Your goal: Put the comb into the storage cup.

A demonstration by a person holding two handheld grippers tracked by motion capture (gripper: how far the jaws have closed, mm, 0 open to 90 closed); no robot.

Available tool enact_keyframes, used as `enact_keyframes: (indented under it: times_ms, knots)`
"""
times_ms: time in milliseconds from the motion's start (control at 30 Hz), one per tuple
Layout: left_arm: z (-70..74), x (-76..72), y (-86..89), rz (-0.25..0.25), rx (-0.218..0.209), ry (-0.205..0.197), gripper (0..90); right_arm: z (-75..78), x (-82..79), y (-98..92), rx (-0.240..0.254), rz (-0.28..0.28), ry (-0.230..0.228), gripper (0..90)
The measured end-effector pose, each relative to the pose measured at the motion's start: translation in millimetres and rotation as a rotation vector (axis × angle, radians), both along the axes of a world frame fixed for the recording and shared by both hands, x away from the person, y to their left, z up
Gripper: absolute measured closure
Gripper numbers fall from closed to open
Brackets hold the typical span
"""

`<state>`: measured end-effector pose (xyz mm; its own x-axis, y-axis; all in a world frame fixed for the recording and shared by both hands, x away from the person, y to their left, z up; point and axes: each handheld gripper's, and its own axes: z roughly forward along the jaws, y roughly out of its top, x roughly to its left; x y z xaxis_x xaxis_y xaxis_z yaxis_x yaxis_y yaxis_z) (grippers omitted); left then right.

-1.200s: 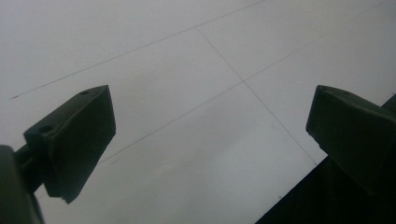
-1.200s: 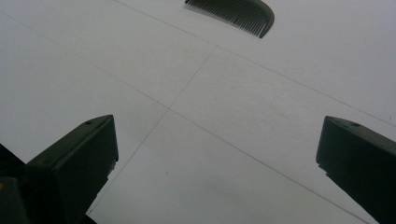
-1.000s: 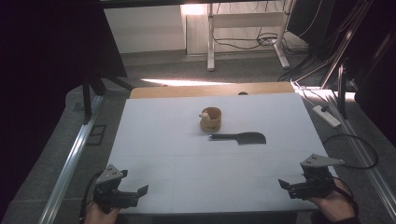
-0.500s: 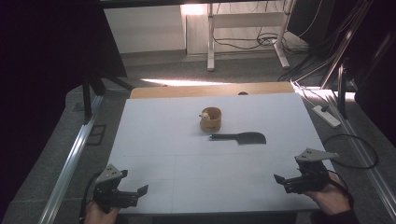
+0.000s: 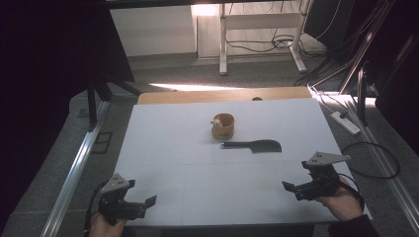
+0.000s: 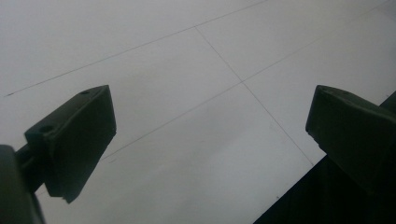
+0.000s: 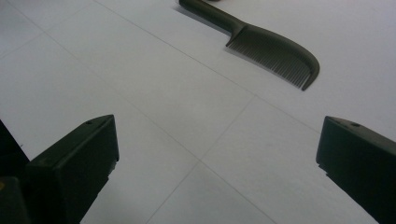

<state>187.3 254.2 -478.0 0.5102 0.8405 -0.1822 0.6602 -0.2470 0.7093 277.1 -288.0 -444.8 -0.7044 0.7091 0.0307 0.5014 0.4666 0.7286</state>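
Observation:
A black comb (image 5: 253,145) with a long handle lies flat on the white table (image 5: 197,168), right of centre. Just behind it stands a small round wooden container (image 5: 224,126) with a pale object at its rim. My right gripper (image 5: 291,189) hovers near the front right of the table, open and holding nothing. It points toward the comb (image 7: 273,52), which lies ahead of the right gripper (image 7: 217,135) between the lines of its wide-apart jaws. My left gripper (image 5: 147,203) rests at the front left corner, open and holding nothing. Under the left gripper (image 6: 210,112) is bare table.
The table's front edge (image 6: 327,163) runs close below my left jaws. A wooden strip (image 5: 222,95) borders the far side. A metal rail (image 5: 74,173) runs along the left, with a power strip (image 5: 345,122) and cables (image 5: 370,163) on the floor at right.
My right gripper has shifted left and a little forward, toward the comb. The left gripper, comb and container have stayed put.

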Motion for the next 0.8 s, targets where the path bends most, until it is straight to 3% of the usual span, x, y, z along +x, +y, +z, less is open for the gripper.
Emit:
enact_keyframes:
  times_ms: [233,600,800]
  knots:
    - [-0.2,0.3,0.8,0.004,-0.008,0.003,2.6,-3.3,6.3,4.5,-0.022,-0.008,0.012,0.0]
    - [-0.1,0.3,1.0,0.003,-0.010,0.003,2.8,-1.8,14.5,12.9,-0.006,0.013,0.017,0.0]
    - [-0.3,0.2,1.1,0.004,-0.016,0.003,2.8,-3.9,20.3,17.2,-0.028,0.020,0.025,0.1]
